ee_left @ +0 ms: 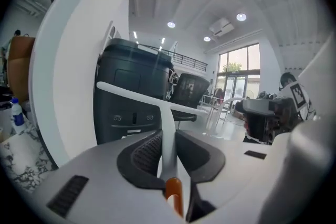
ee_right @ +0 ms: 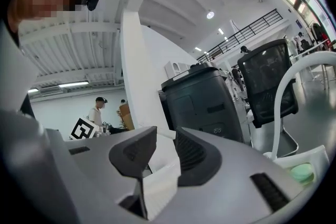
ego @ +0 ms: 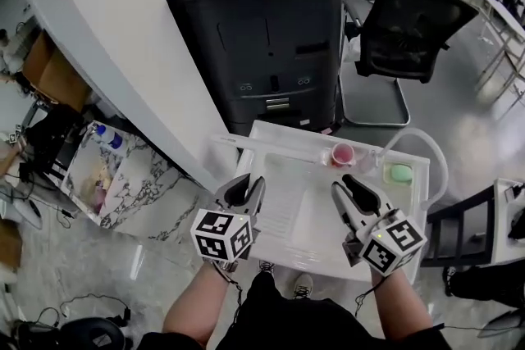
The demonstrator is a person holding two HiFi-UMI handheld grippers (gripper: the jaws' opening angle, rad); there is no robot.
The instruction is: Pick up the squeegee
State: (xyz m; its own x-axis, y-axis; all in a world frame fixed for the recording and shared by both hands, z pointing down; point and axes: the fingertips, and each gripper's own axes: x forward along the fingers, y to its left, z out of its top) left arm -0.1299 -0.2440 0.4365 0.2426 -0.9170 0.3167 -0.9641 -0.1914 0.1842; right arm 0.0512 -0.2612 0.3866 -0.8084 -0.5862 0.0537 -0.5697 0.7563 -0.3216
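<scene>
Facing, far beyond both sets of jaws, a broad curved white wall point(ego: 107, 37) and a black floor-standing printer point(ego: 262, 37), with a black mesh office chair point(ego: 410, 25) off to the right of the right jaw tips. Standing over a white sink unit point(ego: 308, 209), beneath and just ahead of the jaws, with a looped white hose point(ego: 439, 168) out past the right pair. Gripping with the left gripper point(ego: 248, 186): jaws pinched on the white handle of the squeegee point(ee_left: 167, 113), with that handle running straight out between the ribbed pads, the long blade bar crosswise just past the tips and an orange end back at the jaw root. Probably gripped low on the handle to keep the blade free and level for wiping. To judge by the open air around the blade, already picked up and clear of the sink. Waiting with the right gripper point(ego: 351, 191): jaws spread, nothing between the pads, only the sink's white rim beyond them; likely kept close as a spare support. Leaving alone a pink cup point(ego: 343, 154) and a green bar of soap point(ego: 400, 173), both ahead of the right jaw tips at the sink's back edge.
</scene>
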